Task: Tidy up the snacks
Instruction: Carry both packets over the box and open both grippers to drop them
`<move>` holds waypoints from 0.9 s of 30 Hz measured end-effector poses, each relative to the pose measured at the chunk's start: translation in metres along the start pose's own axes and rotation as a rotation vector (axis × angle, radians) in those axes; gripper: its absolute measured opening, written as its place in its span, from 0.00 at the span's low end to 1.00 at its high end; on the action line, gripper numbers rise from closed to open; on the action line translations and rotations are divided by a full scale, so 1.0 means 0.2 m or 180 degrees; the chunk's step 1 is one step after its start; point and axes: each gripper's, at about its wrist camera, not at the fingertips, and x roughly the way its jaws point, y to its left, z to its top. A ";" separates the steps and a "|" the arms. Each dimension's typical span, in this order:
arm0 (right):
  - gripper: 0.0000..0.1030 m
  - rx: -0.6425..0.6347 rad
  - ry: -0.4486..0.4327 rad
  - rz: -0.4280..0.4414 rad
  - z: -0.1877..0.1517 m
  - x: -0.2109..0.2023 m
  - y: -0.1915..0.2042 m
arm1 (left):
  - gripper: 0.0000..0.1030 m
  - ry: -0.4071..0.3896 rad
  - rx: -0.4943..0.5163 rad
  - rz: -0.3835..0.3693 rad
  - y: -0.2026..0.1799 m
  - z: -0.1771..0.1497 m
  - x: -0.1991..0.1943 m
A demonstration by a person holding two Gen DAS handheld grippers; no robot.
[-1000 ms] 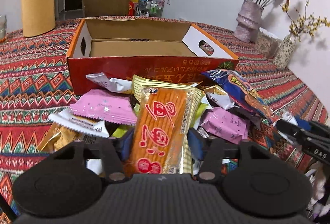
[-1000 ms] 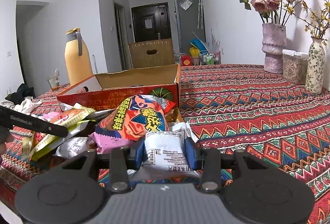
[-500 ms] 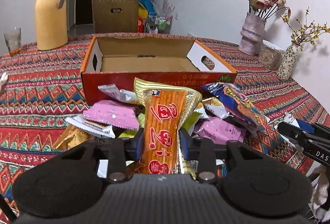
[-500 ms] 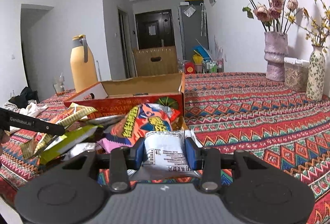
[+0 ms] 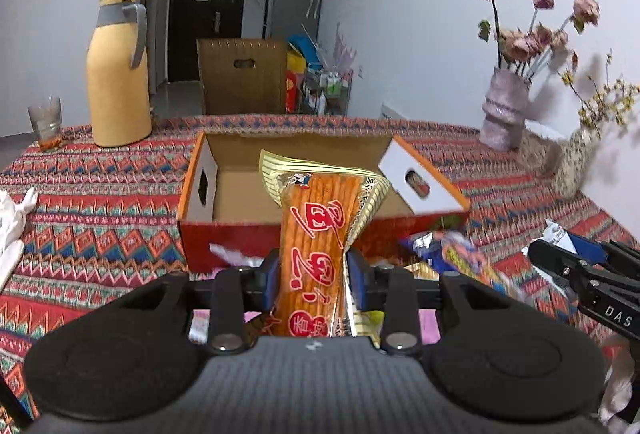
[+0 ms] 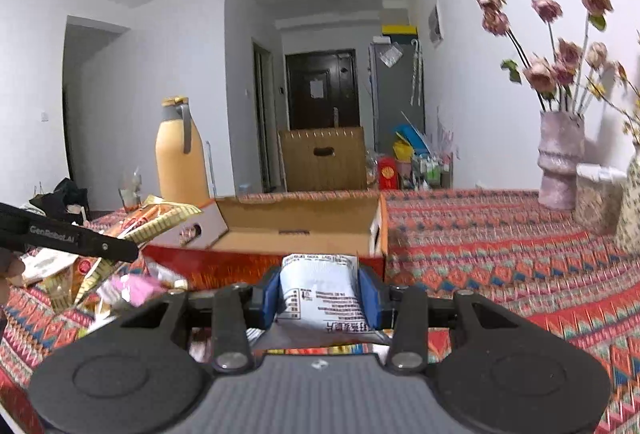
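Note:
My left gripper (image 5: 313, 276) is shut on a long orange snack packet (image 5: 316, 234) with red characters and gold edges, held up in front of the open red cardboard box (image 5: 240, 234). My right gripper (image 6: 319, 292) is shut on a white snack packet (image 6: 319, 286) with small black print, raised in front of the same box (image 6: 296, 230). The pile of loose snacks (image 5: 452, 254) lies on the table before the box, partly hidden under the grippers. The left gripper and its orange packet (image 6: 156, 222) show at the left of the right wrist view.
A yellow thermos jug (image 5: 118, 74) and a glass (image 5: 45, 122) stand at the back left. Two vases of dried flowers (image 5: 504, 110) stand at the back right. A patterned red tablecloth (image 5: 100, 202) covers the table. A brown carton (image 5: 242, 74) stands behind the table.
Both grippers have risen from the pile with their packets. The left gripper closed on the orange packet and lifted it toward the box. The right one carries the white packet up.

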 end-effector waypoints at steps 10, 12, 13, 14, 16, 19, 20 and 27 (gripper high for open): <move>0.39 -0.0103 -0.0051 0.0043 0.25 0.30 -0.01 | 0.34 -0.0171 -0.0049 0.0127 -0.01 0.22 0.12; 0.39 -0.0103 -0.0021 0.0052 0.29 0.38 -0.02 | 0.34 -0.0189 -0.0080 0.0151 -0.01 0.26 0.16; 0.39 -0.0104 -0.0009 0.0056 0.31 0.42 -0.02 | 0.34 -0.0192 -0.0095 0.0167 -0.01 0.28 0.18; 0.39 -0.0106 -0.0002 0.0063 0.33 0.45 -0.02 | 0.34 -0.0197 -0.0112 0.0181 -0.01 0.30 0.20; 0.39 -0.0124 0.0024 0.0074 0.37 0.52 -0.02 | 0.34 -0.0197 -0.0142 0.0207 0.00 0.33 0.24; 0.39 -0.0107 0.0119 0.0077 0.41 0.64 -0.03 | 0.34 -0.0177 -0.0189 0.0271 0.02 0.38 0.32; 0.39 -0.0096 0.0158 0.0082 0.42 0.68 -0.03 | 0.34 -0.0170 -0.0210 0.0285 0.03 0.40 0.35; 0.39 -0.0100 0.0471 0.0070 0.42 0.92 -0.02 | 0.34 -0.0104 -0.0407 0.0363 0.10 0.47 0.53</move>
